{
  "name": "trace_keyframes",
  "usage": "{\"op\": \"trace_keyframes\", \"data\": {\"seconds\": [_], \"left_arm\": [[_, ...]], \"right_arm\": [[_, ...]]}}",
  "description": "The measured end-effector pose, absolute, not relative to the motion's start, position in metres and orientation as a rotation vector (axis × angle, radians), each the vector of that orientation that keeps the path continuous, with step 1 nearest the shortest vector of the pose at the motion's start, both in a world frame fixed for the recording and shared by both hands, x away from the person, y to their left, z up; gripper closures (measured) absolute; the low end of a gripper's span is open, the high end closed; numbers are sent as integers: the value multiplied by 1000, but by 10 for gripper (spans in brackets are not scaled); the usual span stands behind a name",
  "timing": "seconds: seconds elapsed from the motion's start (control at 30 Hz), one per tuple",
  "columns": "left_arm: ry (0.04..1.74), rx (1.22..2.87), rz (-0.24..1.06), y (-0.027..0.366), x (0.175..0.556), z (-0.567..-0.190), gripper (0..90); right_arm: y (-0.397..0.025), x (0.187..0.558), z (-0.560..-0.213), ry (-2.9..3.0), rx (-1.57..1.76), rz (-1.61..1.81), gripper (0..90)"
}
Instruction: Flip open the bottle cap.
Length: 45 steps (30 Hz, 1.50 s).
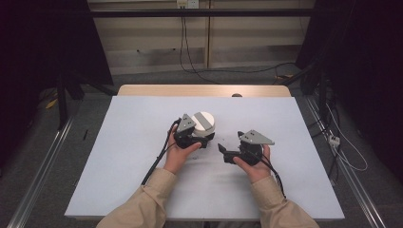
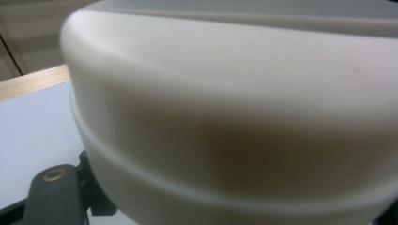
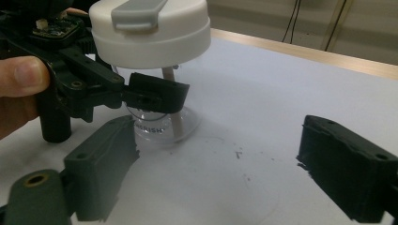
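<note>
**Surroundings Beyond the Work**

A table [image 1: 142, 190] covered by a white sheet is seen at the centre, with a strip of bare wood [image 1: 204, 90] left uncovered along its far edge. Faint dark scuff marks [image 3: 241, 154] are scattered on the sheet. Grey floor [image 1: 43, 156] is spread around the table, and metal rails [image 1: 43, 161] are laid along both sides. Black cables [image 1: 183, 42] are hung down the pale back wall from an outlet [image 1: 187, 4], and a white cable [image 1: 351, 161] is looped on the floor at the right.
</note>
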<state>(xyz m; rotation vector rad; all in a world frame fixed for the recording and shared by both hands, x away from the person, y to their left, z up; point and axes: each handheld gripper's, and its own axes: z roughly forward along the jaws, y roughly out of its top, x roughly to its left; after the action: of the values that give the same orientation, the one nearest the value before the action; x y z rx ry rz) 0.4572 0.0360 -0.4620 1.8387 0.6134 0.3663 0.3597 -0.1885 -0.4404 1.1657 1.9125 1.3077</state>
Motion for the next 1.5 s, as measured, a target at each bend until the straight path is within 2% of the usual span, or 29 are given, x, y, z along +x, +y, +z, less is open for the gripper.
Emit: {"op": "trace_keyframes", "data": {"seconds": [0.2,0.37,0.67,0.9,0.97,1.5], "left_arm": [[611,1840,369,36,457,-462,182],[612,1843,369,36,457,-462,182],[610,1842,378,35,456,-462,182],[607,1851,399,35,453,-462,183],[609,1847,399,34,453,-462,183],[625,1848,375,34,456,-462,184]], "right_arm": [[-181,366,-440,1940,1174,1319,186],[-176,370,-437,1963,1174,1325,273],[-175,373,-429,1966,1185,1346,645],[-168,375,-425,2009,1155,1371,877],[-166,375,-424,2020,1147,1379,900],[-161,377,-415,2031,1113,1398,900]]}}
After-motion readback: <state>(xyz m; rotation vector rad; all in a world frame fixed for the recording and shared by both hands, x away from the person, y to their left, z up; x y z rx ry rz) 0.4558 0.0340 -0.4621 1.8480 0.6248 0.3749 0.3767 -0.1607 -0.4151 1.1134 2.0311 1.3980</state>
